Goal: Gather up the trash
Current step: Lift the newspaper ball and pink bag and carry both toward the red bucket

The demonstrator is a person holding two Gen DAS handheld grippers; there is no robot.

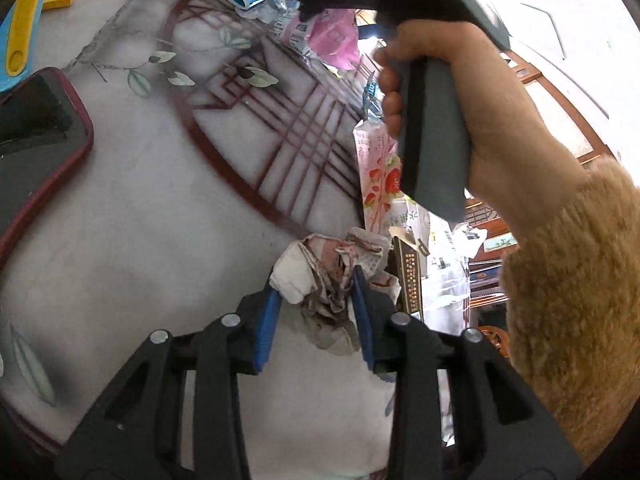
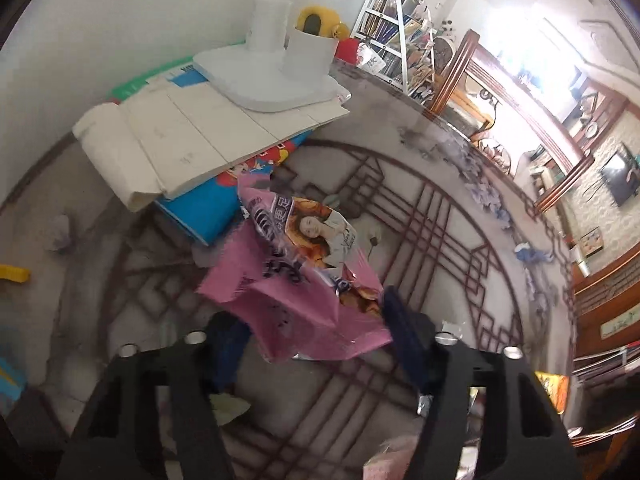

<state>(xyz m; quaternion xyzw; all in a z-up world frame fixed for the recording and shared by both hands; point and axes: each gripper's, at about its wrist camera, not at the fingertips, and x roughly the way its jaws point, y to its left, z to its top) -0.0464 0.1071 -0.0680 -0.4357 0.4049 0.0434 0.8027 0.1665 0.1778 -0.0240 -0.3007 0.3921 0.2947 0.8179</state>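
The pink wrapper (image 2: 288, 300) lies crumpled on the table (image 2: 420, 240) directly between the fingers of the right gripper (image 2: 316, 340). Its long axis runs away from the fingers toward the stack of books (image 2: 208, 140), and the printed end lies nearest that stack. The fingers stand half-wide on either side of the wrapper; motion blur hides whether the pads already press it. The left gripper (image 1: 316, 304) holds a crumpled paper wad (image 1: 332, 280) between narrow blue fingers (image 1: 266, 320), well short of the pink wrapper and close to the table's edge. More wrappers (image 1: 380, 176) near that edge sit partly behind the person's hand (image 1: 440, 92).
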